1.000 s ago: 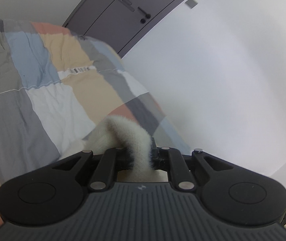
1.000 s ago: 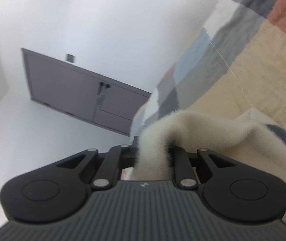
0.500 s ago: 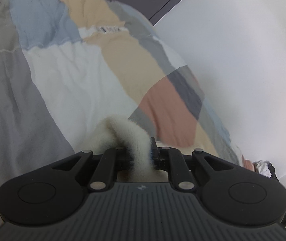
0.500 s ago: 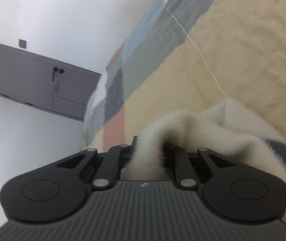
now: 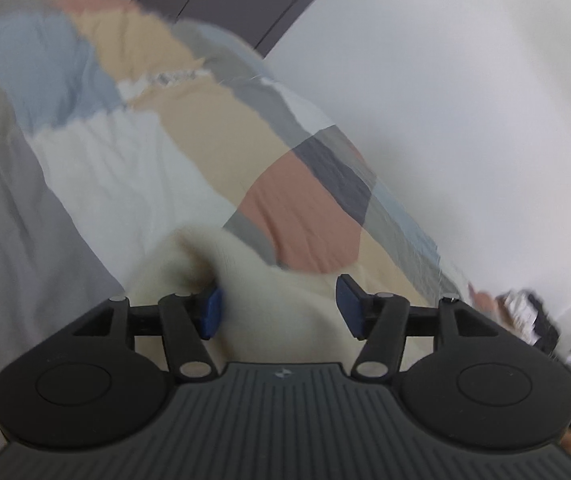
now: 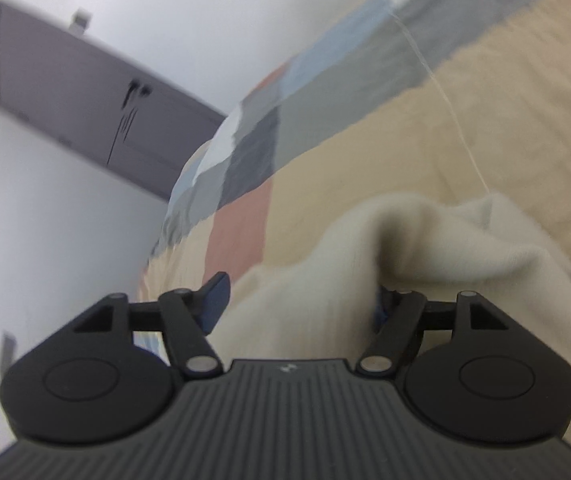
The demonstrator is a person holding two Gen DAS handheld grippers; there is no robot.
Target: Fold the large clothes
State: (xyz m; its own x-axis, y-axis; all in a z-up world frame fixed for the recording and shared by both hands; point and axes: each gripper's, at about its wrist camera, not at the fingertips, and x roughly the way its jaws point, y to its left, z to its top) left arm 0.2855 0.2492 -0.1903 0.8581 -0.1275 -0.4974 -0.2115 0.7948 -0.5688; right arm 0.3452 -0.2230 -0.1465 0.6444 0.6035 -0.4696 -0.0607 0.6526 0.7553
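Note:
A cream fleece garment (image 5: 257,280) lies bunched on the patchwork bedspread (image 5: 133,168). My left gripper (image 5: 279,304) is low over it, its jaws opening; the fleece lies loose between the blue pads (image 5: 347,300), and the right pad is clear of it. In the right wrist view the same cream fleece (image 6: 365,248) humps up between the jaws of my right gripper (image 6: 301,300), which are also opening. Its left blue pad (image 6: 215,296) stands free of the cloth; the right pad is mostly hidden behind a fold.
The bedspread (image 6: 405,120) has beige, grey, blue, white and terracotta patches. A white wall (image 5: 465,100) runs along the bed's edge. A dark grey cabinet (image 6: 85,92) with two doors hangs on the wall beyond. Small dark clutter (image 5: 533,316) lies at the bed's right edge.
Both grippers were shut on the cream fleece and have sprung apart, letting it go. Both hands have sunk toward the bed, so the garment now rests lower on the spread.

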